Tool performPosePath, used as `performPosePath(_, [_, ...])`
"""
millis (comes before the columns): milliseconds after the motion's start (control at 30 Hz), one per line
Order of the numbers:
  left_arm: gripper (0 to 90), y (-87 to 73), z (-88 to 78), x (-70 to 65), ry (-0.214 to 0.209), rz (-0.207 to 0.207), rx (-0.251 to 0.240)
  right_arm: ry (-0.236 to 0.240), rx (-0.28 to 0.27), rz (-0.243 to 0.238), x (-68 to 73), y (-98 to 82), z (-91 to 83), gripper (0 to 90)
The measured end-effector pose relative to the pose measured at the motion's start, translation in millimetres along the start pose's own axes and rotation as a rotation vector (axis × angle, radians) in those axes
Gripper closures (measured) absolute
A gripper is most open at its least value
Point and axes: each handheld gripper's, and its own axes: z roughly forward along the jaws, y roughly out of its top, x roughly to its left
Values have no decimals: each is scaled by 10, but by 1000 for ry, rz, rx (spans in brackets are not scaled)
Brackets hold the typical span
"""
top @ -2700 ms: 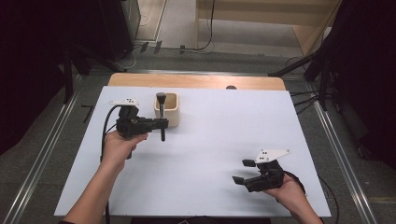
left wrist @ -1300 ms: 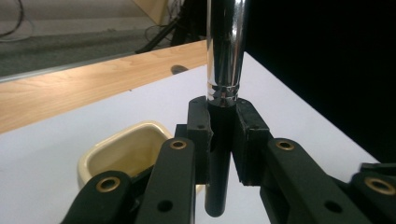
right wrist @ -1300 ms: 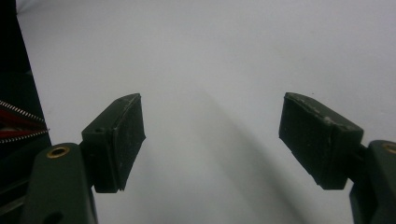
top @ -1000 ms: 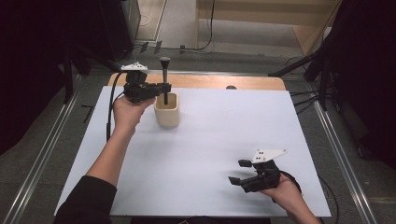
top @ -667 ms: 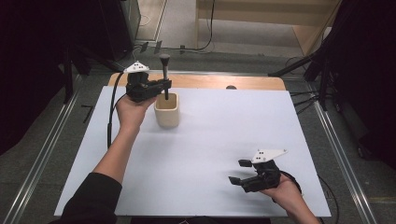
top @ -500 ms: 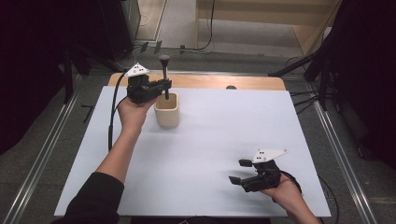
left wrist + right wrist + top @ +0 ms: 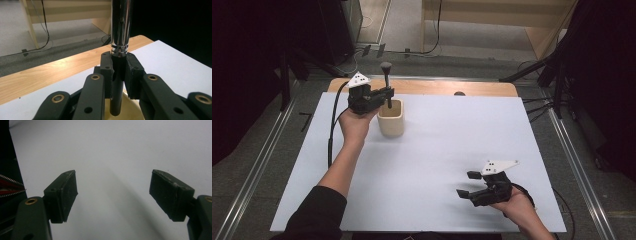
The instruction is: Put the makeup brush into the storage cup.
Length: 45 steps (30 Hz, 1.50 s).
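On the table (image 7: 422,150), the cup (image 7: 391,120) stands at the far left, the brush (image 7: 386,85) upright above its opening in the left gripper (image 7: 388,97), the right gripper (image 7: 469,186) well apart at the cup's near right.

cup (image 7: 391,119): cream | brush (image 7: 386,85): black, chrome band | table (image 7: 437,160): white | claws: black

A long brush with a shiny silver and black handle (image 7: 386,85) stands straight up, its bottom end inside a small cream cup (image 7: 391,118) near the table's far edge.
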Motion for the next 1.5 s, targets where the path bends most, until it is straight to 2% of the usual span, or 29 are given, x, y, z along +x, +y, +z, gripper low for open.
performPosePath(567, [797,-196,29,31,6,-2,17,1,-2,-1,-7,-2,5,236])
performPosePath(700, [798,-240,50,31,1,-5,36,2,-2,1,-4,-1,9,236])
performPosePath(833, [797,-282,67,28,-4,-21,37,1,-2,2,-2,0,8,236])
performPosePath(1233, [797,-283,59,38,-16,-34,48,2,-2,3,-4,0,9,236])
performPosePath(1500, [794,-277,34,36,-12,-28,77,1,-3,3,-4,1,7,236])
